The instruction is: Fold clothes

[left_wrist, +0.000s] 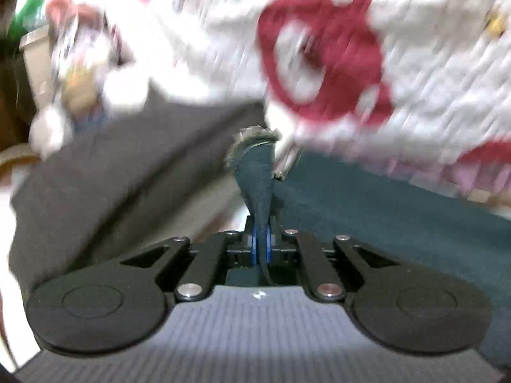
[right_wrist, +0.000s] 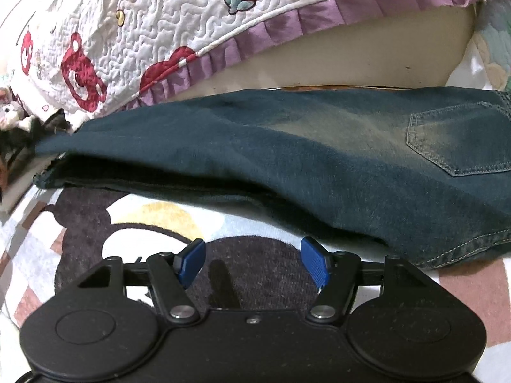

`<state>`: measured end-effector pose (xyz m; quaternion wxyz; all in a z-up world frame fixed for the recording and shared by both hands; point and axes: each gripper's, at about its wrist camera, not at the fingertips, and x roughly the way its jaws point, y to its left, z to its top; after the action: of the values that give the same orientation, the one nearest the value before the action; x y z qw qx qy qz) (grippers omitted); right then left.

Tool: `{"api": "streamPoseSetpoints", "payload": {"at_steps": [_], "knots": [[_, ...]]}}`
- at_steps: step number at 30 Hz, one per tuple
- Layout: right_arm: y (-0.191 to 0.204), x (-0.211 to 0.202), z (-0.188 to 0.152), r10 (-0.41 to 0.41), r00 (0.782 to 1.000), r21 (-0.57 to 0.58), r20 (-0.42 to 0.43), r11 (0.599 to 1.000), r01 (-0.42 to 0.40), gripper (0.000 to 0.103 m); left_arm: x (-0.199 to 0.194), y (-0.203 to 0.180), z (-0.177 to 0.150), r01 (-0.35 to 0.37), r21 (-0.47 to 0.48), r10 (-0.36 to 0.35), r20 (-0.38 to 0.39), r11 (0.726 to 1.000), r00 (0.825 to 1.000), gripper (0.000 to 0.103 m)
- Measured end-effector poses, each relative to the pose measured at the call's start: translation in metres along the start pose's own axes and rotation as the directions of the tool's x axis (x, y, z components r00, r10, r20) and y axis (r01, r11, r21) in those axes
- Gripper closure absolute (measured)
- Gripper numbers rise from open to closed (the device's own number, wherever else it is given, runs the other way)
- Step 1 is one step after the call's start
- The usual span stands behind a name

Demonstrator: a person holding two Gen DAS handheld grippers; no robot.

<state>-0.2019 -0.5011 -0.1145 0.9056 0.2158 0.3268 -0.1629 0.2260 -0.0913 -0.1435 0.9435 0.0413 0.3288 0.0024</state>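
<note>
Dark teal jeans (right_wrist: 287, 146) lie lengthwise across a patterned blanket, back pocket (right_wrist: 460, 137) at the right, leg end at the left. In the left wrist view my left gripper (left_wrist: 262, 242) is shut on the frayed hem of a jeans leg (left_wrist: 258, 172), which stands up pinched between the blue pads (left_wrist: 254, 242). The rest of the jeans (left_wrist: 383, 217) spreads to the right. In the right wrist view my right gripper (right_wrist: 252, 265) stands open just in front of the jeans' near edge, with nothing between its blue pads (right_wrist: 191, 261).
A white quilt (right_wrist: 134, 32) with red bear prints and a purple frill lies behind the jeans. A dark grey cloth (left_wrist: 105, 175) spreads left of the held hem. Stuffed toys (left_wrist: 80, 73) sit at the far left. The patterned blanket (right_wrist: 38, 245) lies underneath.
</note>
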Motion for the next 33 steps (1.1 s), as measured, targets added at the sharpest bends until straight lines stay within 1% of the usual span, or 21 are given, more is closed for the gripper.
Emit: {"api": "streamPoseSetpoints", "payload": {"at_steps": [1, 2, 3, 4, 5, 6, 9, 10, 12, 14, 16, 18, 19, 21, 23, 24, 25, 27, 29, 30, 33], "knots": [[-0.002, 0.000, 0.002, 0.004, 1.000, 0.017, -0.007, 1.000, -0.004, 0.032, 0.006, 0.002, -0.005, -0.055, -0.012, 0.055, -0.025, 0.998, 0.998, 0.088], [-0.003, -0.001, 0.005, 0.008, 1.000, 0.040, -0.027, 0.999, -0.007, 0.032, 0.010, 0.004, -0.011, -0.113, -0.018, 0.112, -0.043, 0.993, 0.993, 0.078], [-0.004, -0.002, 0.008, 0.012, 0.999, 0.063, -0.050, 0.998, -0.009, 0.032, 0.008, 0.005, -0.015, -0.195, -0.003, 0.195, -0.025, 0.981, 0.980, 0.074], [-0.005, -0.003, 0.011, 0.020, 0.997, 0.082, -0.072, 0.997, -0.014, 0.032, 0.004, 0.005, -0.019, -0.284, 0.017, 0.284, 0.007, 0.959, 0.959, 0.064], [-0.004, -0.005, 0.013, 0.030, 0.996, 0.092, -0.084, 0.995, -0.022, 0.033, -0.003, 0.004, -0.019, -0.315, 0.027, 0.314, 0.038, 0.949, 0.949, 0.059], [-0.004, -0.009, 0.015, 0.045, 0.996, 0.095, -0.083, 0.995, -0.037, 0.033, -0.010, 0.003, -0.018, -0.328, 0.033, 0.326, 0.069, 0.944, 0.943, 0.058], [-0.009, -0.025, 0.021, 0.067, 0.996, 0.107, -0.054, 0.992, -0.061, 0.032, -0.043, -0.015, -0.013, -0.194, 0.037, 0.190, 0.089, 0.980, 0.978, 0.057], [-0.010, -0.030, 0.023, 0.073, 0.996, 0.111, -0.045, 0.992, -0.068, 0.032, -0.056, -0.030, -0.012, -0.140, 0.064, 0.134, 0.095, 0.988, 0.986, 0.056], [-0.022, -0.044, 0.030, 0.068, 0.997, 0.129, -0.031, 0.990, -0.063, 0.032, -0.083, -0.066, -0.013, -0.031, 0.136, 0.017, 0.103, 0.990, 0.995, 0.052], [-0.039, -0.058, 0.038, 0.041, 0.999, 0.166, -0.024, 0.985, -0.036, 0.032, -0.108, -0.105, -0.013, 0.093, 0.204, -0.111, 0.079, 0.974, 0.991, 0.047], [-0.060, -0.073, 0.047, 0.002, 0.999, 0.213, -0.054, 0.977, 0.009, 0.032, -0.132, -0.151, -0.016, 0.227, 0.274, -0.241, 0.019, 0.935, 0.970, 0.045], [-0.081, -0.094, 0.053, -0.044, 0.996, 0.236, -0.079, 0.970, 0.062, 0.032, -0.160, -0.198, -0.022, 0.331, 0.357, -0.342, -0.035, 0.873, 0.939, 0.043], [-0.090, -0.108, 0.053, -0.074, 0.994, 0.227, -0.082, 0.970, 0.091, 0.032, -0.176, -0.221, -0.023, 0.380, 0.396, -0.390, -0.060, 0.836, 0.919, 0.042], [-0.109, -0.138, 0.052, -0.134, 0.987, 0.208, -0.087, 0.967, 0.150, 0.032, -0.210, -0.261, -0.040, 0.481, 0.460, -0.488, -0.113, 0.746, 0.865, 0.038], [-0.124, -0.174, 0.035, -0.157, 0.988, 0.198, -0.008, 0.968, 0.155, 0.032, -0.236, -0.291, -0.057, 0.553, 0.516, -0.556, -0.168, 0.654, 0.814, 0.034], [-0.134, -0.189, 0.022, -0.160, 0.986, 0.214, 0.052, 0.966, 0.145, 0.032, -0.248, -0.306, -0.068, 0.575, 0.547, -0.574, -0.198, 0.608, 0.794, 0.034], [-0.145, -0.202, 0.007, -0.162, 0.980, 0.236, 0.116, 0.963, 0.131, 0.032, -0.256, -0.317, -0.076, 0.589, 0.569, -0.586, -0.217, 0.574, 0.781, 0.034], [-0.177, -0.209, -0.023, -0.182, 0.965, 0.380, 0.190, 0.920, 0.098, 0.032, -0.270, -0.337, -0.092, 0.611, 0.604, -0.606, -0.250, 0.512, 0.755, 0.034], [-0.201, -0.197, -0.033, -0.175, 0.963, 0.502, 0.203, 0.863, 0.051, 0.031, -0.279, -0.352, -0.101, 0.625, 0.614, -0.628, -0.255, 0.482, 0.735, 0.034], [-0.213, -0.190, -0.037, -0.170, 0.964, 0.557, 0.206, 0.830, 0.027, 0.033, -0.283, -0.359, -0.105, 0.630, 0.610, -0.637, -0.250, 0.481, 0.729, 0.034], [-0.247, -0.168, -0.048, -0.155, 0.963, 0.706, 0.219, 0.707, -0.046, 0.035, -0.280, -0.377, -0.114, 0.650, 0.569, -0.642, -0.257, 0.504, 0.722, 0.034]]}}
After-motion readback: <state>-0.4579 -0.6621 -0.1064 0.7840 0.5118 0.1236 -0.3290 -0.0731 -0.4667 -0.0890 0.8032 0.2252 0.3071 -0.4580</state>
